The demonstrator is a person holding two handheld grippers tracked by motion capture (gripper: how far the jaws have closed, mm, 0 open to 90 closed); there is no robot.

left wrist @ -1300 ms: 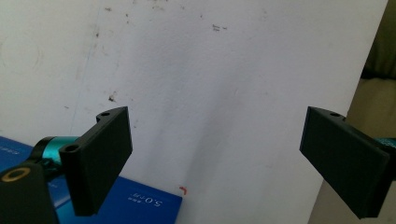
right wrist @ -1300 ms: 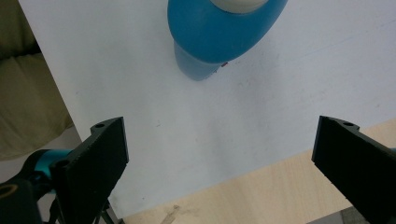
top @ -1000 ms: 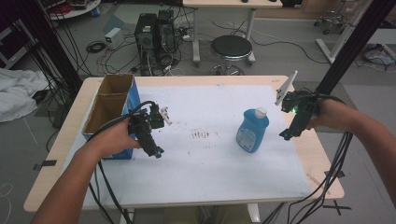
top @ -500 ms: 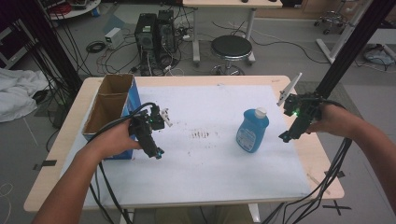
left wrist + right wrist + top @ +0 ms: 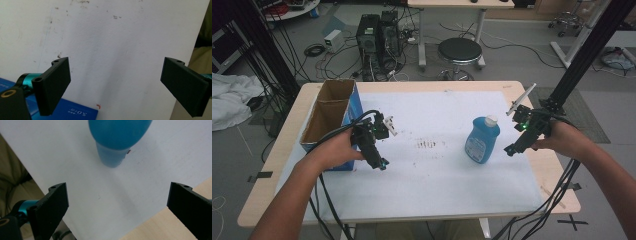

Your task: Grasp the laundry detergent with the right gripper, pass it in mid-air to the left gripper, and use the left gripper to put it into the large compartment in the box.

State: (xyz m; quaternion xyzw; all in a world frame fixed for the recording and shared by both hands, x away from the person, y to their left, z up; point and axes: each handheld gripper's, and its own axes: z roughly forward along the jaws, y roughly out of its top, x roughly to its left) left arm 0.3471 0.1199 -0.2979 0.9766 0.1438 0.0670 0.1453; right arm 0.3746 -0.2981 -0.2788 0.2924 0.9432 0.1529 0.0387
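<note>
From above, a wooden counter (image 5: 282,165) covered by a white sheet (image 5: 437,165) carries a blue bottle (image 5: 482,140) right of centre and an open cardboard box (image 5: 329,117) at nine o'clock; the left gripper (image 5: 379,162) hovers beside the box, and the right gripper (image 5: 510,149) hovers just at the bottle's three o'clock. The left gripper view shows its jaws spread wide and released over the bare sheet, the box's blue side (image 5: 72,112) at seven o'clock. The right gripper view shows its jaws also wide apart, holding nothing, with the bottle at twelve o'clock beyond them.
</note>
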